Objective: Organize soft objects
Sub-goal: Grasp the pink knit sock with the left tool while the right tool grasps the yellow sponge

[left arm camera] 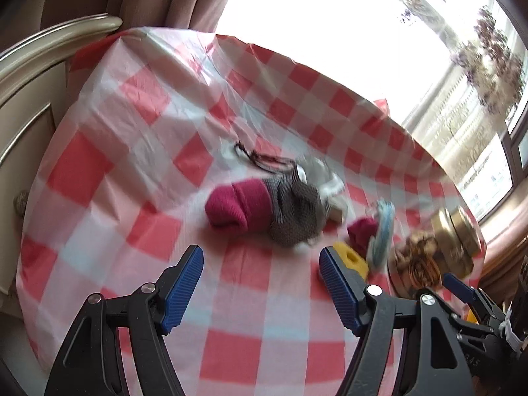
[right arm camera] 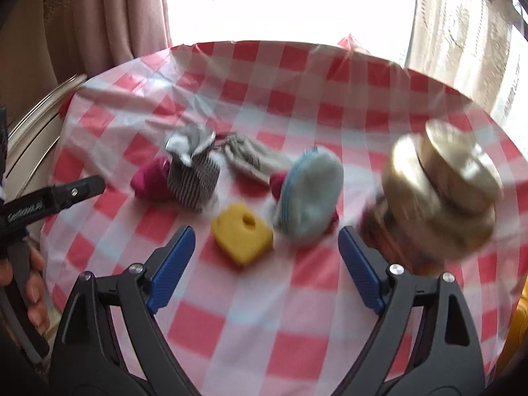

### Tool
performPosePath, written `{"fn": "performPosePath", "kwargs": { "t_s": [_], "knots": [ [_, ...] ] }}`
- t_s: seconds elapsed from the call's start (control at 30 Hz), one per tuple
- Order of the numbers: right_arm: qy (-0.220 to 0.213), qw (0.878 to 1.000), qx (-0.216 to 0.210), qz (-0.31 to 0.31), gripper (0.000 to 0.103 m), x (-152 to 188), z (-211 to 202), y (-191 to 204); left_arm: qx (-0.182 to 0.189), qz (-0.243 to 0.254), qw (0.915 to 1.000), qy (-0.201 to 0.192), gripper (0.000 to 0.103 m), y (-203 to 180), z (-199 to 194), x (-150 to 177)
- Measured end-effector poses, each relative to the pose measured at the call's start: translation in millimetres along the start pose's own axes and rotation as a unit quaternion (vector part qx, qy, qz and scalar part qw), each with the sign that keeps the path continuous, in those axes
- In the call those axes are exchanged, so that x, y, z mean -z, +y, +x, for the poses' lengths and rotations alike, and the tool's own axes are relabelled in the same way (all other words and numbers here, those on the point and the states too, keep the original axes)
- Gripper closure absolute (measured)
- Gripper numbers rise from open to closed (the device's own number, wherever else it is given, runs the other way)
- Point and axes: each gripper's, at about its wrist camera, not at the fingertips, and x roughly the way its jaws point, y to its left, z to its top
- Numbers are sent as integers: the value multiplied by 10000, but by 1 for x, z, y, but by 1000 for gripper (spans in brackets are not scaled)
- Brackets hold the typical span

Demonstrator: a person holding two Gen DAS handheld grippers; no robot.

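Both my tongs hang spread and empty over the checked tablecloth [right arm camera: 250,330]: left tongs [left arm camera: 260,283] near the rolled socks [left arm camera: 264,211], right tongs [right arm camera: 264,270] just short of the yellow sponge [right arm camera: 242,239]. The blue pad [right arm camera: 310,198] leans right of it, beside the gold tin [right arm camera: 442,191], probably their container.

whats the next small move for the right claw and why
Probably ease the right claw forward and down onto the yellow foam block with a hole: it lies loose on the red-checked tablecloth, nearest and roughly centred ahead of the open, empty jaws.
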Motion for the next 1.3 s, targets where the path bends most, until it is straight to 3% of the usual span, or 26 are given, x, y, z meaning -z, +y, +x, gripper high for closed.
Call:
{"fn": "performPosePath", "kwargs": {
  "t_s": [0.13,0.33,0.57,0.63,0.67,0.7,0.77,0.9,1.1,1.3],
  "knots": [
    [108,9992,358,-142,12,-31,47,1,124,-133,9998,48,29,3,24,-26],
    [248,9963,754,-343,12,-59,98,-3,-138,-547,9977,388,29,24,82,-45],
    [582,9915,894,-744,11,-85,148,5,-191,-609,9956,691,29,30,118,-37],
    [726,9892,956,-841,12,-81,159,5,-195,-414,9964,711,39,26,123,-32],
    [733,9890,966,-851,12,-80,161,4,-168,-334,9966,734,50,25,125,-30],
    [709,9895,940,-835,13,-78,160,4,-135,-291,9967,742,54,24,125,-28],
    [612,9914,859,-779,22,-78,153,2,-91,-214,9974,687,60,22,123,-25],
    [149,9967,572,-555,21,-76,111,1,-45,-224,9983,532,68,24,113,-25],
    [-254,9960,-60,-856,21,-32,55,25,55,-427,9985,350,72,35,97,-21],
    [238,9829,-476,-1763,21,1,83,55,80,-490,9987,150,72,39,72,-11]
  ]
}}
